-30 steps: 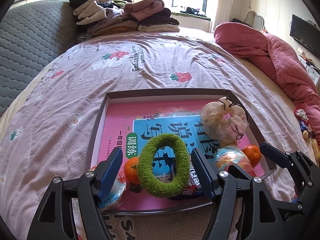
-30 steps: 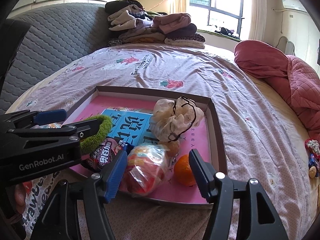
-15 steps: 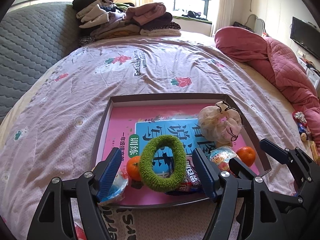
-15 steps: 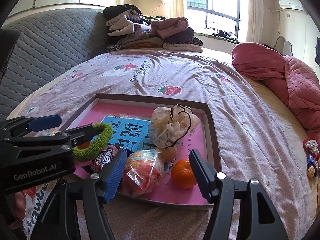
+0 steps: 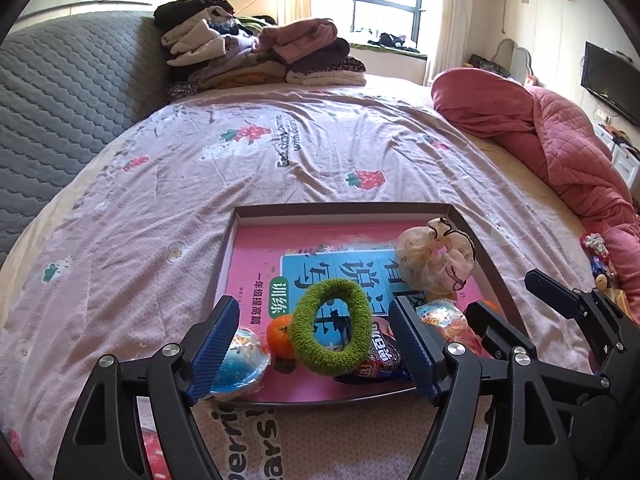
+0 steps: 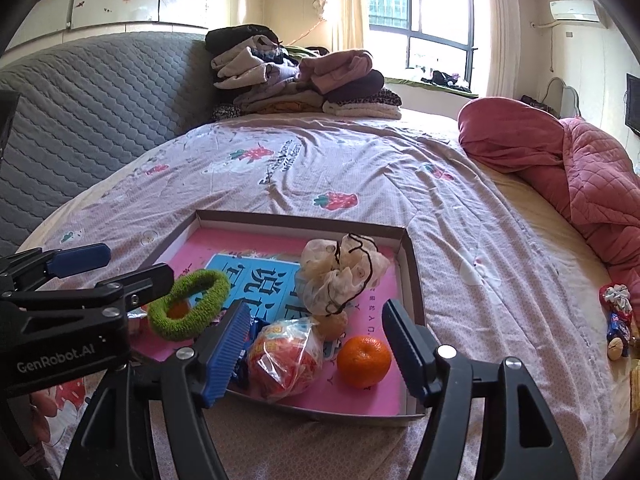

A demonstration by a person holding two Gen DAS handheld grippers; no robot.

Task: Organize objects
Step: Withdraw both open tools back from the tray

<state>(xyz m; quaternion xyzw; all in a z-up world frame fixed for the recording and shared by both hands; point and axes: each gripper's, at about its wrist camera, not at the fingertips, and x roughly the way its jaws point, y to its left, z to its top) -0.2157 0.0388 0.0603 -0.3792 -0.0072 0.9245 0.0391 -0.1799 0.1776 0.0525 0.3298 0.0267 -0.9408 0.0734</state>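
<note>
A shallow brown box [image 5: 340, 210] lies on the bed with a pink and blue book [image 5: 256, 264] as its floor. On the book rest a green scrunchie [image 5: 332, 364], an orange [image 5: 278, 330], a beige frilly scrunchie [image 5: 432, 264], a dark snack packet [image 5: 380, 356] and a blue jelly cup [image 5: 236, 364]. My left gripper [image 5: 316, 312] hovers over the box's near edge. Its jaws are opening, and the pads touch nothing. My right gripper [image 6: 316, 316] stands open above a red snack bag [image 6: 284, 356] and a second orange [image 6: 363, 354], gripping neither.
Folded clothes [image 5: 260, 56] are stacked at the bed's far end against a grey quilted headboard [image 5: 60, 100]. A pink quilt [image 5: 540, 136] is bunched along the right side. Small toys [image 6: 616, 320] lie at the right edge. A printed bag [image 5: 248, 432] sits in front of the box.
Both grippers have risen and drawn back from the box, so it looks smaller and farther. The left jaws stand a little wider. The objects in the box have not moved.
</note>
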